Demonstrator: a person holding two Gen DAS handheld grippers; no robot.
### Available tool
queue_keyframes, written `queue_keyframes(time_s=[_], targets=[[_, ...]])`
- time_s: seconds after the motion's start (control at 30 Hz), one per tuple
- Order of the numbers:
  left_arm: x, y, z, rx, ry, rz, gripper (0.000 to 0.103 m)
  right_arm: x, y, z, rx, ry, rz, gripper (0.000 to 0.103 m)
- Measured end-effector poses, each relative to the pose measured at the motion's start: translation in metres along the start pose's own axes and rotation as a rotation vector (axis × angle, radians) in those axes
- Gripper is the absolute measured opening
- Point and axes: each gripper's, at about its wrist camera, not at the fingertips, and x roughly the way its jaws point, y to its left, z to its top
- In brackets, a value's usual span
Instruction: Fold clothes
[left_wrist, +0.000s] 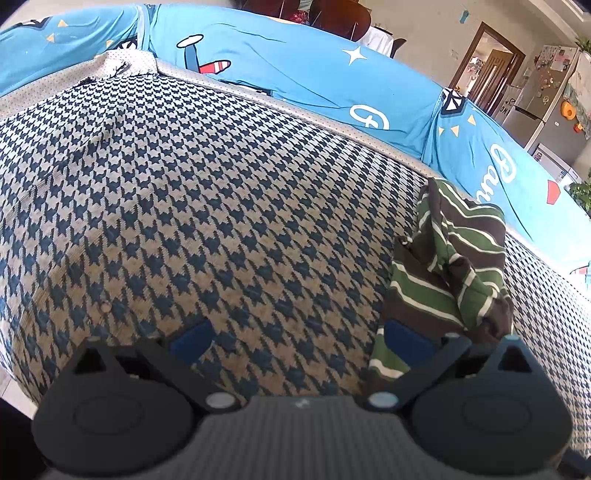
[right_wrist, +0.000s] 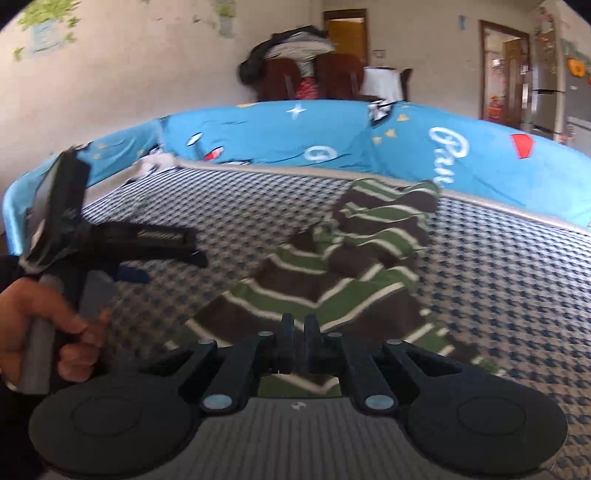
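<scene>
A brown and green striped garment lies bunched on the houndstooth bed cover. My right gripper is shut on the garment's near edge. In the left wrist view the garment sits crumpled at the right, partly behind my right-hand pad. My left gripper is open and empty, low over the houndstooth cover. The left gripper also shows in the right wrist view, held in a hand at the left, apart from the garment.
A blue printed sheet covers the raised edge behind the bed; it also shows in the right wrist view. Dark chairs with piled clothes stand beyond. Doorways and a fridge are at the far right.
</scene>
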Motion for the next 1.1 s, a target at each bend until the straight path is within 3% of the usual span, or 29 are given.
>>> queue_keyframes(time_s=[0.13, 0.33, 0.4, 0.57, 0.9, 1.1], targets=[[0.000, 0.002, 0.001, -0.007, 0.003, 0.003, 0.103, 0.017, 0.029, -0.010, -0.061, 0.065, 0.095, 0.006], [-0.001, 0.003, 0.002, -0.012, 0.004, -0.005, 0.103, 0.033, 0.058, -0.023, -0.163, 0.130, 0.141, 0.006], [-0.001, 0.002, 0.002, -0.010, 0.005, -0.006, 0.103, 0.037, 0.065, -0.027, -0.196, 0.145, 0.140, 0.008], [0.000, 0.002, 0.002, -0.010, 0.007, -0.007, 0.103, 0.046, 0.076, -0.033, -0.266, 0.163, 0.116, 0.028], [0.001, 0.001, 0.002, -0.012, 0.011, -0.007, 0.103, 0.062, 0.095, -0.047, -0.458, 0.168, 0.061, 0.039], [0.002, 0.001, 0.001, -0.008, 0.013, -0.006, 0.103, 0.069, 0.107, -0.059, -0.605, 0.121, 0.014, 0.039]])
